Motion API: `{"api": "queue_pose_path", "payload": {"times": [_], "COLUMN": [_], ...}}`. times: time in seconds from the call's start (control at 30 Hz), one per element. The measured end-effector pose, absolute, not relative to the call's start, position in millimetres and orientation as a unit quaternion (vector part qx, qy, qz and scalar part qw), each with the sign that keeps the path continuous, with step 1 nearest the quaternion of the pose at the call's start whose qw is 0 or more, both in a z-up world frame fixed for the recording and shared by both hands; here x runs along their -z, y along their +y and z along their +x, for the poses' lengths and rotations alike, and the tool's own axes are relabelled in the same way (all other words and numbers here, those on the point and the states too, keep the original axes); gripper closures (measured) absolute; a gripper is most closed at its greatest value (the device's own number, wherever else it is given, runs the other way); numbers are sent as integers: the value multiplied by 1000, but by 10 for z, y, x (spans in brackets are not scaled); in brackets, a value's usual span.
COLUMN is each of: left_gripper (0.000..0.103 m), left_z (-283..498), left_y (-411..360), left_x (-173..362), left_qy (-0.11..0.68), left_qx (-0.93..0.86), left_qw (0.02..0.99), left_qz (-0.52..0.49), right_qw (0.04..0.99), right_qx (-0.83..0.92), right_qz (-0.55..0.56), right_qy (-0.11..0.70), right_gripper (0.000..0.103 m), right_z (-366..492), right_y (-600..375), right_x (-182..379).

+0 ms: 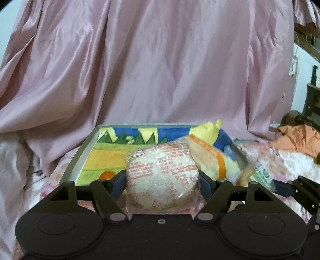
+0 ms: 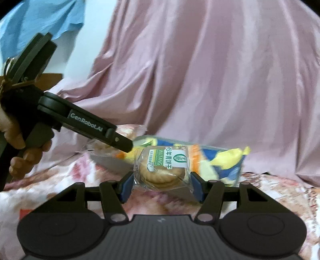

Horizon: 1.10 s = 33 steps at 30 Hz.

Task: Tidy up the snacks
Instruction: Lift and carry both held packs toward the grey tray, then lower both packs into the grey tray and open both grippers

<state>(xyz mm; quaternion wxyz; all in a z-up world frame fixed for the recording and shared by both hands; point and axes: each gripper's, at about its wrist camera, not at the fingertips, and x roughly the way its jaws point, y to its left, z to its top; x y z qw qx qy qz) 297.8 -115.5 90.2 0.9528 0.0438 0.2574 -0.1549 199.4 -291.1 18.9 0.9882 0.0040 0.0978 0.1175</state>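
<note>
My left gripper [image 1: 162, 180] is shut on a round white rice-cake snack in a clear red-printed wrapper [image 1: 162, 176], held just in front of a colourful box [image 1: 104, 158]. My right gripper [image 2: 162, 182] is shut on a pack of round biscuits with a green-and-white label [image 2: 162, 170], held near the box's side [image 2: 230, 170]. In the left wrist view the biscuit pack [image 1: 258, 174] and right gripper's fingers [image 1: 284, 188] show at the right. In the box lie an orange-striped cake pack [image 1: 208, 158] and a yellow wrapper [image 1: 208, 130]. The left gripper's body [image 2: 90, 126] crosses the right wrist view.
The box sits on a floral bedsheet [image 2: 270, 192]. Pink satin fabric [image 1: 160, 60] drapes behind it. Orange cloth [image 1: 296, 138] lies at the far right. A blue cloth [image 2: 40, 18] hangs at the upper left in the right wrist view.
</note>
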Motion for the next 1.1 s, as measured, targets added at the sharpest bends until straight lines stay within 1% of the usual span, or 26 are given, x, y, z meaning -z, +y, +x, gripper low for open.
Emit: {"api": "queue_pose_path", "payload": {"times": [0.17,0.4,0.77,1.1], "left_gripper": [28,28,28,27], "left_z": [3264,3570,3708,3708], "left_y": [-1303,-1284,-1375,-1432], "left_x": [-916,-813,-594,-517], "left_qy": [262,276,291,292], "left_qx": [139,112,99,100], "left_qw": [955,954,951,951], "left_qz": [21,-26,-15,-8], "right_qw": [992,993,991,990], "right_qx": [-72,-33,-23,-21], "right_qz": [20,32,47,56], "right_qy": [98,108,122,128], "right_gripper": [38,38,35,32], "right_z": [2227,2537,2763,2803], "right_y": [-3094,-3234,-3264,-3283], "right_x": [-235,-217,-139,-79]}}
